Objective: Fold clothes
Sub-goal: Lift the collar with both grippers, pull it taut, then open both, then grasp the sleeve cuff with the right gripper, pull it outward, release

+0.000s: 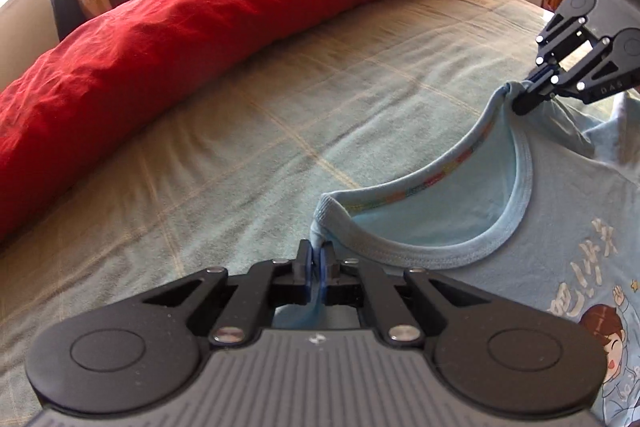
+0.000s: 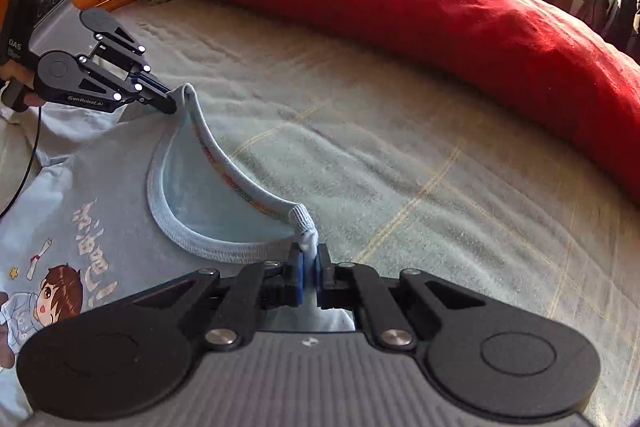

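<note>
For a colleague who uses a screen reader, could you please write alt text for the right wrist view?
The right gripper is shut on one shoulder of a light blue T-shirt beside its collar, while the left gripper pinches the other shoulder, stretching the neckline between them. The shirt, printed with a cartoon child, lies on a pale green bed cover, with a red duvet bunched behind.
</note>
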The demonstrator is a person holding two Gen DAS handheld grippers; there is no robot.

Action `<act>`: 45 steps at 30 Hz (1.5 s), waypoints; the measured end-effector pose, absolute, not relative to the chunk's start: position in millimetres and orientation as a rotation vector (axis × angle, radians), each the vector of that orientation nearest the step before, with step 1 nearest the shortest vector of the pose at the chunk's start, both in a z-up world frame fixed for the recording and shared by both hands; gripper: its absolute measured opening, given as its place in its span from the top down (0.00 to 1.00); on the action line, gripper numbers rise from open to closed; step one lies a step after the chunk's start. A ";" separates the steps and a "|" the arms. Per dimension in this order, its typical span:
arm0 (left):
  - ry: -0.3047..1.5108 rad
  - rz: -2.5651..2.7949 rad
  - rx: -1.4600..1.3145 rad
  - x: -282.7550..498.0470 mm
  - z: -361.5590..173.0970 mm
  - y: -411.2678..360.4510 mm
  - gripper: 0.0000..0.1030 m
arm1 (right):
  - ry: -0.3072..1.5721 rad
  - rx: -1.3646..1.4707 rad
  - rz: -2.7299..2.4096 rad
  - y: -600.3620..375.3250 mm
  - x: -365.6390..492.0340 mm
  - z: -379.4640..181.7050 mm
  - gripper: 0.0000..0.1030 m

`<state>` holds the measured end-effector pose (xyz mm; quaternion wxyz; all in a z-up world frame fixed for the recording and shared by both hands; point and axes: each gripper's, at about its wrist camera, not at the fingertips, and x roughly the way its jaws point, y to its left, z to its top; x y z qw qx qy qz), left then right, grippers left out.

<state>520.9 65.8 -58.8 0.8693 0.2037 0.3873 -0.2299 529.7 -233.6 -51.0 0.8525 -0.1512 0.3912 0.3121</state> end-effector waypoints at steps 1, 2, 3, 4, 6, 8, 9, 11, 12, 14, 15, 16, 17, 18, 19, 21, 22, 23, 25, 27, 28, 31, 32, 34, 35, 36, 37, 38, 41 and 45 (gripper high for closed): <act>0.813 -0.462 0.414 525.9 -59.6 66.0 0.98 | 0.813 -0.316 0.635 -231.3 535.6 -50.5 0.94; 0.817 -0.443 0.402 530.8 -60.4 66.3 0.98 | 0.812 -0.311 0.618 -228.6 542.7 -52.0 0.94; 0.819 -0.423 0.391 535.5 -61.0 66.8 0.98 | 0.812 -0.305 0.602 -225.9 549.8 -53.8 0.94; 0.814 -0.399 0.390 538.7 -61.4 68.2 0.98 | 0.816 -0.300 0.584 -224.1 556.6 -57.0 0.94; 0.817 -0.378 0.384 544.7 -67.0 67.1 0.98 | 0.828 -0.287 0.557 -221.7 567.3 -64.5 0.94; 0.835 -0.373 0.377 550.0 -75.6 65.4 0.97 | 0.850 -0.289 0.540 -218.5 574.7 -74.8 0.94; 0.837 -0.357 0.387 550.0 -79.8 64.2 0.96 | 0.859 -0.284 0.530 -218.5 576.6 -79.2 0.93; 0.841 -0.326 0.405 549.9 -88.2 61.9 0.87 | 0.865 -0.278 0.500 -219.9 577.8 -86.2 0.88; 0.844 -0.312 0.411 549.8 -91.9 61.0 0.87 | 0.866 -0.277 0.483 -220.4 578.2 -88.5 0.78; 0.855 -0.311 0.395 546.4 -89.2 62.3 0.87 | 0.865 -0.240 0.493 -227.2 575.7 -84.1 0.76; 0.853 -0.313 0.387 543.4 -86.1 63.4 0.84 | 0.860 -0.218 0.503 -231.7 573.1 -80.0 0.75; 0.838 -0.313 0.389 539.6 -81.5 65.0 0.81 | 0.850 -0.199 0.504 -238.1 568.1 -73.3 0.70; 0.824 -0.311 0.394 534.9 -76.0 66.4 0.74 | 0.846 -0.190 0.502 -243.0 563.7 -67.2 0.67; 0.814 -0.303 0.389 530.3 -69.3 68.6 0.66 | 0.843 -0.182 0.499 -248.3 559.4 -61.1 0.61; 0.811 -0.301 0.376 525.2 -63.7 71.4 0.62 | 0.840 -0.175 0.491 -255.7 554.5 -54.8 0.61; 0.810 -0.300 0.360 511.7 -55.2 75.8 0.55 | 0.845 -0.184 0.473 -272.1 537.7 -43.5 0.61; 0.809 -0.300 0.352 504.9 -50.9 78.0 0.55 | 0.851 -0.197 0.450 -281.0 527.9 -40.8 0.61; 0.810 -0.299 0.344 497.8 -46.9 80.0 0.55 | 0.858 -0.209 0.429 -290.2 518.1 -38.4 0.61; 0.835 -0.300 0.324 478.9 -43.3 80.4 0.54 | 0.891 -0.209 0.379 -314.0 498.6 -38.7 0.60; 0.860 -0.318 0.324 452.7 -41.8 74.3 0.54 | 0.928 -0.188 0.322 -340.9 476.8 -39.4 0.60; 0.872 -0.331 0.322 437.8 -40.8 70.8 0.54 | 0.934 -0.168 0.302 -354.6 464.2 -38.5 0.60; 0.909 -0.367 0.302 393.5 -37.8 60.6 0.54 | 0.944 -0.063 0.259 -399.5 418.1 -31.2 0.59; 0.921 -0.376 0.290 379.3 -36.7 57.2 0.52 | 0.940 -0.041 0.243 -412.1 402.4 -27.8 0.59; 0.944 -0.382 0.273 353.9 -33.6 49.8 0.49 | 0.933 -0.001 0.215 -433.6 372.1 -21.1 0.57; 0.944 -0.392 0.266 340.4 -31.6 46.2 0.48 | 0.930 0.022 0.201 -443.0 357.1 -18.3 0.57; 0.941 -0.401 0.257 327.6 -29.1 43.2 0.48 | 0.928 0.050 0.185 -451.6 342.6 -16.6 0.57; 0.937 -0.410 0.248 315.0 -26.7 40.2 0.48 | 0.930 0.073 0.174 -458.7 328.3 -15.8 0.57; 0.930 -0.415 0.244 304.0 -25.0 36.9 0.44 | 0.927 0.087 0.166 -464.0 315.2 -16.0 0.57; 0.898 -0.417 0.227 273.4 -20.9 28.1 0.40 | 0.917 0.148 0.126 -481.8 270.7 -24.0 0.55; 0.892 -0.423 0.193 242.1 -22.1 16.9 0.39 | 0.902 0.232 0.070 -501.9 217.8 -40.2 0.55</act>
